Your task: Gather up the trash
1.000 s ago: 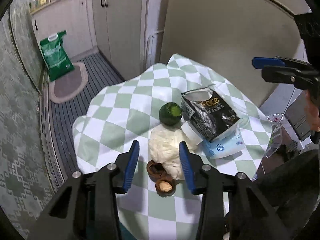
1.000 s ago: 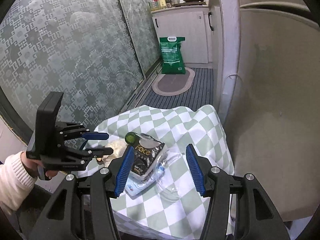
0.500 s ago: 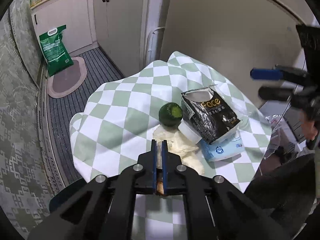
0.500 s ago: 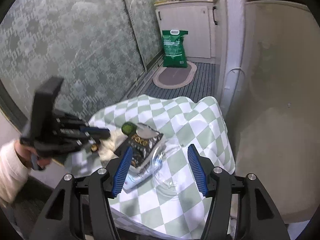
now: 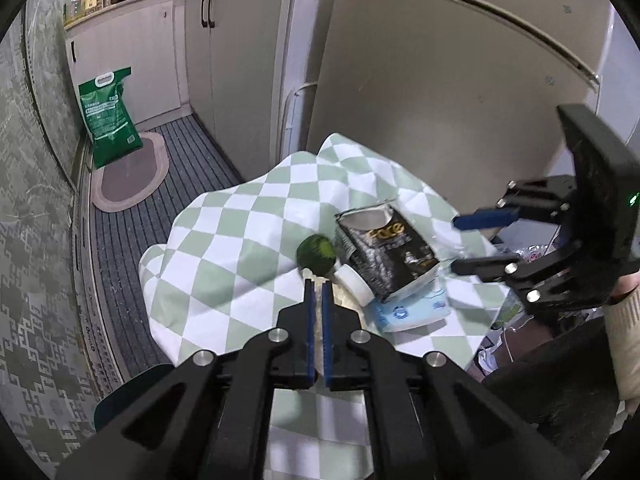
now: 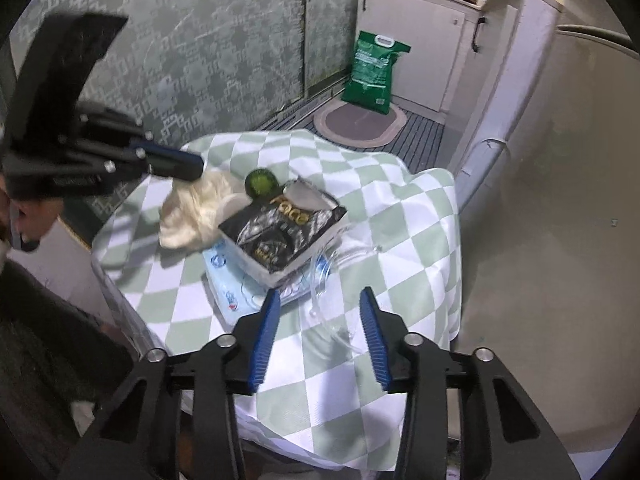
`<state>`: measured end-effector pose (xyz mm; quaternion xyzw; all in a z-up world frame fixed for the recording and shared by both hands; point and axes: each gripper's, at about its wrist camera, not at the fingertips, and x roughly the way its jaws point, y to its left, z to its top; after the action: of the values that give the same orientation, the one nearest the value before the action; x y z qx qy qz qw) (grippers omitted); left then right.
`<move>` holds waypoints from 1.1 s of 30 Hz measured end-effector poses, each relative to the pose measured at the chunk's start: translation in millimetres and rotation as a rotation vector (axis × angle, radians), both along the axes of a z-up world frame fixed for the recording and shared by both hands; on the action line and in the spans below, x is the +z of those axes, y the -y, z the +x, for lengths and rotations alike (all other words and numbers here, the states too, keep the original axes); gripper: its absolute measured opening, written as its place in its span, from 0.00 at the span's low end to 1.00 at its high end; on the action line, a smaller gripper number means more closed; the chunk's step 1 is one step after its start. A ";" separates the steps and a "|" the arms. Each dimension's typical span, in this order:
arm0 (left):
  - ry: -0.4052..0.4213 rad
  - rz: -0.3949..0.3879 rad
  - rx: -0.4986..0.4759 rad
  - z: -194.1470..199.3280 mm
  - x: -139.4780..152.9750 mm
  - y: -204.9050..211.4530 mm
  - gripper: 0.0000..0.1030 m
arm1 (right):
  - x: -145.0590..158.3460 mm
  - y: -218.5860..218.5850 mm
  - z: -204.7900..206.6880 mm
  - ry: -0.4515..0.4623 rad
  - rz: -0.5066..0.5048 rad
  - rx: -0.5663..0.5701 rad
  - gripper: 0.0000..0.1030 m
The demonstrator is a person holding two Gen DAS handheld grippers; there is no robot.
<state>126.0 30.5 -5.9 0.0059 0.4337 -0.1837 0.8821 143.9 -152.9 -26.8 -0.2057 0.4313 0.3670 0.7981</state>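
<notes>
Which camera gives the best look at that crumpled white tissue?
The right wrist view: the crumpled tissue hangs in the open, pinched by the left gripper. In the left wrist view only a sliver shows between the fingers.

Left gripper [image 5: 316, 286]: black angular linkage arms, silver round screws at the pivots, two narrow blue ribbed pads. Right gripper [image 6: 320, 306]: same black frame, silver screws, blue ridged pads along the inner faces. Flat black block mounted on the back of each unit; a small green light shows on one. Cream knit sleeve cuff [image 5: 622, 320] at the right wrist
</notes>
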 end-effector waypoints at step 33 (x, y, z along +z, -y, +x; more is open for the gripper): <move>0.204 -0.156 0.282 -48.9 60.9 -89.5 0.03 | 49.5 -19.0 -8.9 0.100 0.108 0.017 0.02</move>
<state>77.1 120.0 55.0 -0.1045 0.3233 -0.0899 0.9362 135.0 -133.9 22.7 -0.1838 0.3688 0.3857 0.8255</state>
